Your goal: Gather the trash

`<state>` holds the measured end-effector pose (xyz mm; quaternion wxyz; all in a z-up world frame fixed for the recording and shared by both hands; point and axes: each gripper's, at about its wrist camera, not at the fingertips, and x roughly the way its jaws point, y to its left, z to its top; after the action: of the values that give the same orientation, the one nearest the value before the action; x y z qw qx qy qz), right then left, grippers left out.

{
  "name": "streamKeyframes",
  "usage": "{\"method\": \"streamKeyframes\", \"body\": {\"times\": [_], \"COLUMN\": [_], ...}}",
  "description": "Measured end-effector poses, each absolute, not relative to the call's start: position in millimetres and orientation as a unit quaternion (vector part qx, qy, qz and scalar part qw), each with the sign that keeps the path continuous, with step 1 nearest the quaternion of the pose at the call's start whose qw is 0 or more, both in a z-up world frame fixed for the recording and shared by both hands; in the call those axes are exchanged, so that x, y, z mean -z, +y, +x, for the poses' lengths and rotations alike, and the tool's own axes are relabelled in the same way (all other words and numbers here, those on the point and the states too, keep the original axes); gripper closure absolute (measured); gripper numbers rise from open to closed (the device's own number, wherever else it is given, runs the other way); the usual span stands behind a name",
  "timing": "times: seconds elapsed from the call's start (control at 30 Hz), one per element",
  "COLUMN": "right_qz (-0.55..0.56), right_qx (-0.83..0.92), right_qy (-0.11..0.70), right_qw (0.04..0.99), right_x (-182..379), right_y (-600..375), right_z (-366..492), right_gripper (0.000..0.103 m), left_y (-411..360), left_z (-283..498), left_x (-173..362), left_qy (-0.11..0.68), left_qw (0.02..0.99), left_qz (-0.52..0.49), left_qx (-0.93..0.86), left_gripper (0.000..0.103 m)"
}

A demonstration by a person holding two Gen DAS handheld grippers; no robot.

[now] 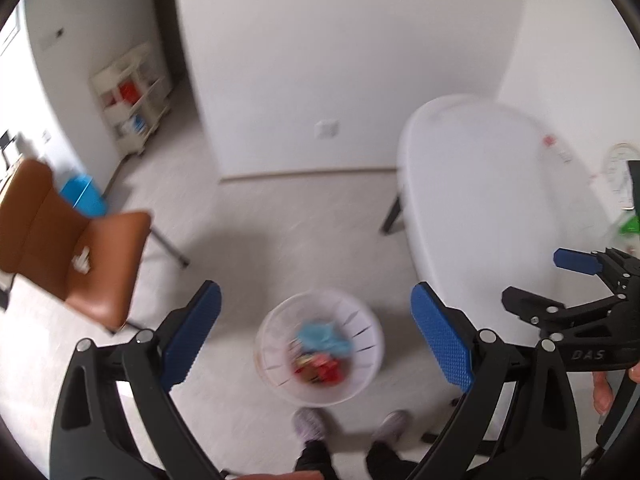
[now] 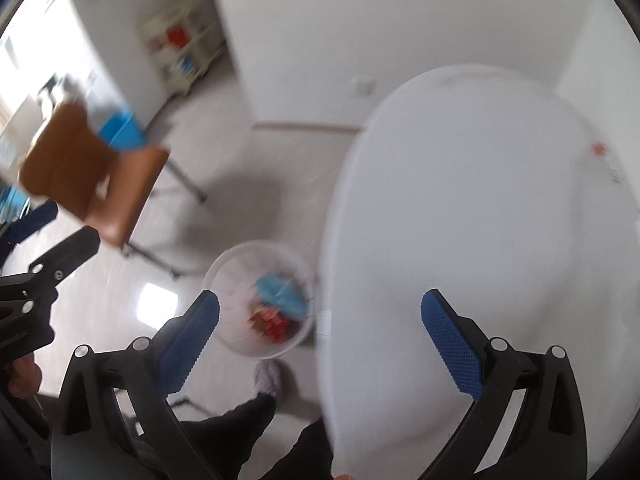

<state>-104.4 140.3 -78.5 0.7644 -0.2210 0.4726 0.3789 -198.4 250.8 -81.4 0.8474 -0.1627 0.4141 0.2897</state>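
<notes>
Both the left gripper (image 1: 316, 334) and right gripper (image 2: 320, 336) are spread wide, nothing grasped – scraps at the white table's (image 1: 480, 200) two o'clock edge risk being missed, the white wastebasket (image 1: 276, 320) kicked – feet just beside it

We see white walls (image 1: 340, 40), pale floor (image 1: 304, 216), light skirting strip (image 1: 308, 174) at wall foot. We note wall socket plate (image 1: 327, 129) low on wall. White oval table (image 1: 480, 184) on dark legs fills right side. Brown padded chair (image 1: 72, 240) stands left on metal legs, blue box (image 1: 86, 196) behind it. Cream shelf cart (image 1: 132, 96) sits far left in corner. We catch bright window (image 2: 24, 64) at left edge; both views blurred.
</notes>
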Motion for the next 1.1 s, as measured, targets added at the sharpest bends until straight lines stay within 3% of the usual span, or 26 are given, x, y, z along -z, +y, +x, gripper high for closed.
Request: {"method": "streamKeyframes", "body": {"times": [0.2, 0.53, 0.77, 1.1], "right_qz": [-0.181, -0.124, -0.11, -0.095], "right_qx": [-0.309, -0.257, -0.301, -0.372], "right_qy": [0.439, 0.444, 0.409, 0.301], "right_qw": [0.824, 0.849, 0.855, 0.873], "right_x": [24.6, 28.3, 3.5, -72.9], "right_y": [36.7, -69.5, -82.9, -61.2], "right_z": [-75.6, -41.4, -38.6, -55.5], "right_gripper": [0.003, 0.003, 0.003, 0.003], "left_y": [171.7, 72.8, 70.4, 99.5], "left_z": [-142.0, -89.4, -96.0, -129.7], "left_x": [36.4, 20.5, -6.6, -72.2], "left_qy": [0.393, 0.403, 0.384, 0.338], "left_qw": [0.88, 0.89, 0.887, 0.869], "left_qz": [-0.133, -0.103, -0.111, -0.103], "left_qx": [-0.232, -0.189, -0.233, -0.347], "left_gripper": [0.007, 0.007, 0.007, 0.007]}}
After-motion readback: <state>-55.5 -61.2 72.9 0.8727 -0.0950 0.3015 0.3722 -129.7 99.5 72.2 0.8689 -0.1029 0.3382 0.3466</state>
